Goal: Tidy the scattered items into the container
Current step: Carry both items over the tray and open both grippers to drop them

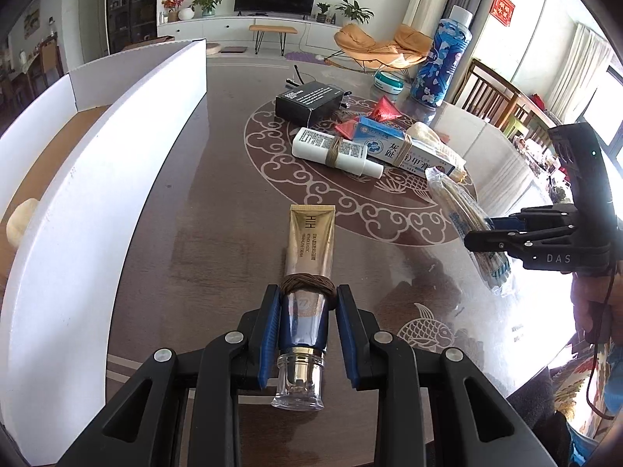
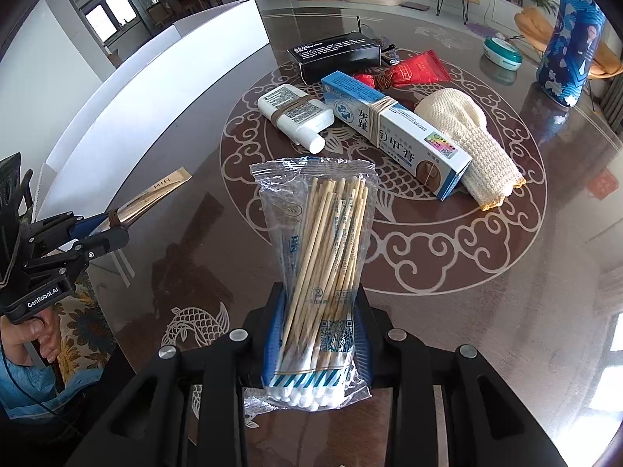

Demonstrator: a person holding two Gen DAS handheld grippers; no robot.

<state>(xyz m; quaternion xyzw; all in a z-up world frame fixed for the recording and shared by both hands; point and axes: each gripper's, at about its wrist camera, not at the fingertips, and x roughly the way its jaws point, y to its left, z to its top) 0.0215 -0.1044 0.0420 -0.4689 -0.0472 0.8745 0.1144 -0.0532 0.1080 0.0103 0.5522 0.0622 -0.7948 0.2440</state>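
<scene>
1. Nearest the left wrist camera, a gold cream tube (image 1: 309, 249) with a clear cap is gripped by the left gripper (image 1: 308, 334); the jaws are closed on its lower blue section, just below a band of brown cord.
2. Nearest the right wrist camera, a clear packet of cotton swabs (image 2: 327, 272) is clamped by the right gripper (image 2: 317, 334), with the jaws closed on its lower part and the cotton tips towards the lens.
3. The white container (image 1: 117, 148) is seen at 9 o'clock in the left view, with a brown floor inside and a pale rounded item (image 1: 21, 222) lying in it.
4. On the bench (image 2: 486, 330), at 12 o'clock of the swab packet, a white bottle (image 2: 296, 114) and a blue-and-white box (image 2: 393, 132), each bound with cord, are found side by side.
5. A cream knitted glove (image 2: 467, 144) lies just beside the box at its 3 o'clock.
6. A black box (image 2: 337, 56) and red packets (image 2: 416, 70) are seen beyond them.
7. A blue patterned bottle (image 2: 572, 39) stands upright at 2 o'clock, with a round teal tin (image 2: 502, 56) near it.
8. A hand (image 2: 37, 340) is seen on the left tool's handle at 8 o'clock in the right view.
</scene>
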